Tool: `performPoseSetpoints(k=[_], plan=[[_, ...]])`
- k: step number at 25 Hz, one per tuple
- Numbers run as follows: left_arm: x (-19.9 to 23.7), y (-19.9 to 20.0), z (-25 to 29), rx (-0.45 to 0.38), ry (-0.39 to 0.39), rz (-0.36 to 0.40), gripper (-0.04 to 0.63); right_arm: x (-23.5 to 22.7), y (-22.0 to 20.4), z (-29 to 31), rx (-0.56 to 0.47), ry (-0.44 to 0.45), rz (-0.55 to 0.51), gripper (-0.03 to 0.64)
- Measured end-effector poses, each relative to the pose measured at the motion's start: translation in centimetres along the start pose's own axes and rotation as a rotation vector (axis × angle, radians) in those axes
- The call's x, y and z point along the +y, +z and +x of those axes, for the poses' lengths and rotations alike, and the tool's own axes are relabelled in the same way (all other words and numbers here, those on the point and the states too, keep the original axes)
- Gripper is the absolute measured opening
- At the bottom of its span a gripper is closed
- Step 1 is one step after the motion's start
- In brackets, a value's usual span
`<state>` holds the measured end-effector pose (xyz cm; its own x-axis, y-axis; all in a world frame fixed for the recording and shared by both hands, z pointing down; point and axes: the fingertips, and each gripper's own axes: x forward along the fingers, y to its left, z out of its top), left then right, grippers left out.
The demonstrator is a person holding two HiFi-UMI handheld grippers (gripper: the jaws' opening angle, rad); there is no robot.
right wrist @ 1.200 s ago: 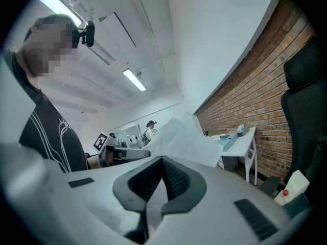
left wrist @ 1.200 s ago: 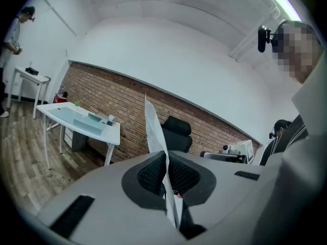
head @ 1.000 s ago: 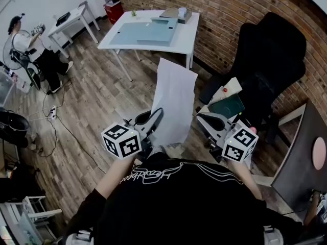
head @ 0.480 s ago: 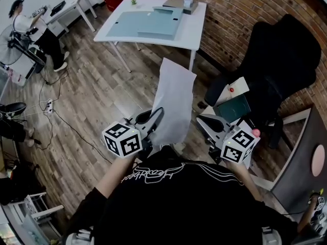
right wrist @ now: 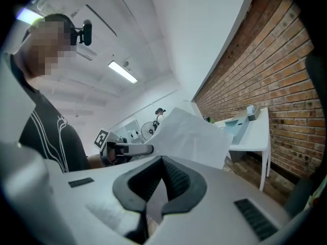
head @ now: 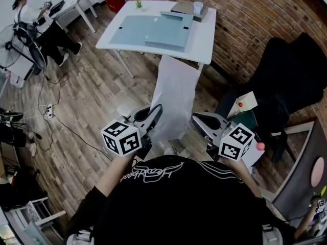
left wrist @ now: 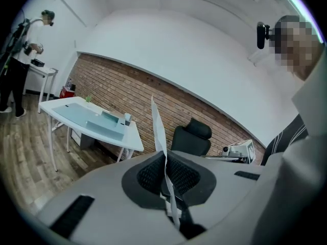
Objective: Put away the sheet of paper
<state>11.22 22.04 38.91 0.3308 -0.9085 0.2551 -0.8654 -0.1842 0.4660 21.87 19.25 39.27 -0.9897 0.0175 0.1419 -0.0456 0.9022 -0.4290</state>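
We see the sheet of paper [head: 176,98] held in the air at the centre of the head view, its lower end pinched by the left gripper [head: 156,111]. Only the left gripper view shows it edge-on, standing up between the closed pads [left wrist: 153,173]. The right gripper [head: 199,120] is just right of it with its jaws pressed together, and only the head view shows the gap between them. Above, a white desk [head: 207,34] carries a cup [head: 198,7]; we cannot see its contents.

A white table [head: 203,42] on the wooden floor [head: 97,96] bears a pale blue mat [head: 134,28].
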Motion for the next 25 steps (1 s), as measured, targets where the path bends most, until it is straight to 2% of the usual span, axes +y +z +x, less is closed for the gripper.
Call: performPoseSetpoints(k=[5,13,20,25], plan=[[3.1,1.2,0.2,0.000,0.006,0.029,0.031,-1.2,0.6,2.9,0.023,-0.014,-0.005,0.002],[7.1,2.0,2.0,-0.007,0.033,-0.027,0.031,-3.6,0.2,6.4,0.092,0.021,0.014,0.002],[11.9,5.7,6.4,-0.008,0.089,-0.042,0.031,-10.5,3.9,10.4,0.106,0.058,0.039,0.002],[15.4,9.9,10.9,-0.017,0.110,-0.030,0.031,-16.9,7.2,13.6,0.100,0.074,0.049,0.002]])
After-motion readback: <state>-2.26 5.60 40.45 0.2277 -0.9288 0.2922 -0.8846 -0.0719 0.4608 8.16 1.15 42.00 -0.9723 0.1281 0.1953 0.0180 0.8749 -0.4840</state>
